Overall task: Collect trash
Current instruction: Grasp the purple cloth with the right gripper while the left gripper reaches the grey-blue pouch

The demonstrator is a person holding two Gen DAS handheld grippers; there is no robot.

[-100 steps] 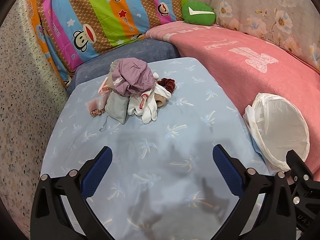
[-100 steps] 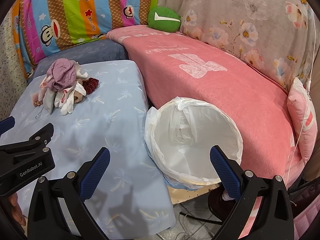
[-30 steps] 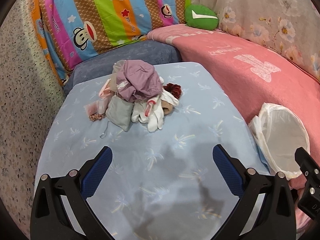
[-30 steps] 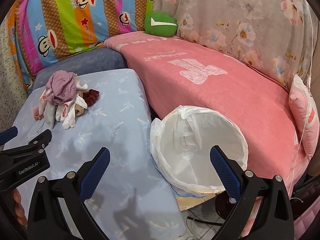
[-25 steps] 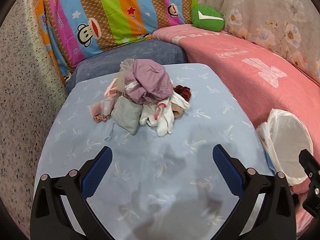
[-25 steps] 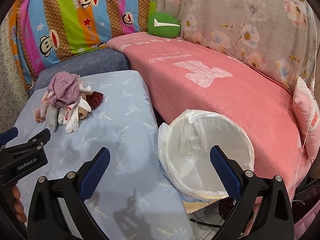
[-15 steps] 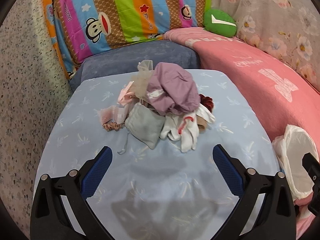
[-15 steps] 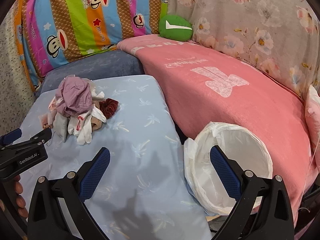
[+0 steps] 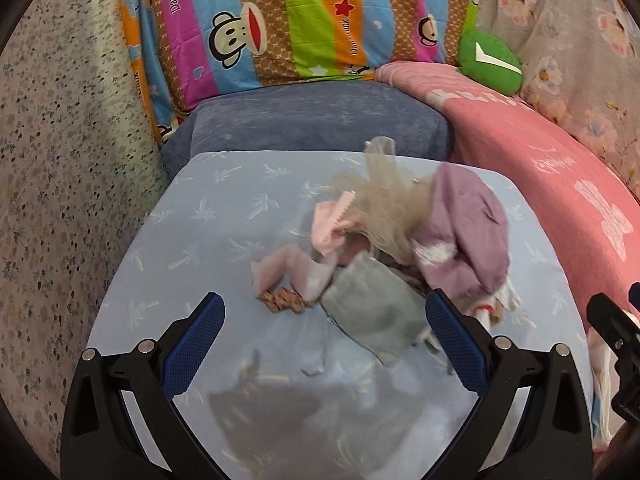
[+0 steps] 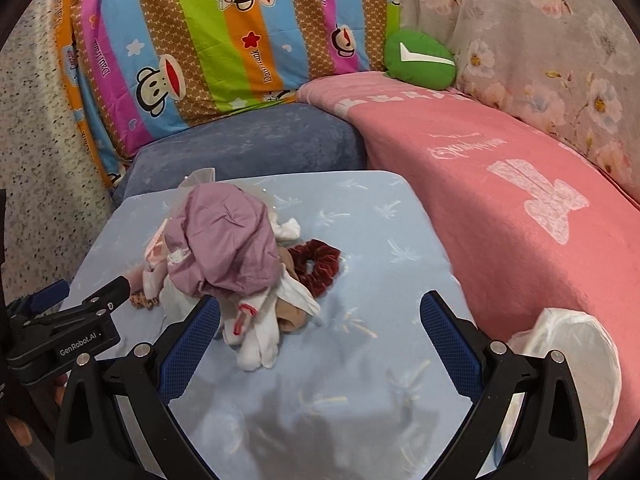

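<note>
A speckled wall covering (image 9: pixel 52 168) fills the left side of both views. Against it, at the top of each frame, leans a striped cartoon-monkey cushion (image 10: pixel 224 36) in orange, pink, green and blue. Below the cushion lies a blue-grey bolster (image 9: pixel 316 120), and in front of that spreads a pale blue sheet with a palm-tree print (image 10: pixel 372 248), shadowed along the lower edge. A pink blanket (image 10: pixel 500 168) runs along the right. A small green cushion (image 10: pixel 418 60) sits in the upper right, beside a grey floral cloth (image 10: pixel 540 32) draped behind.
</note>
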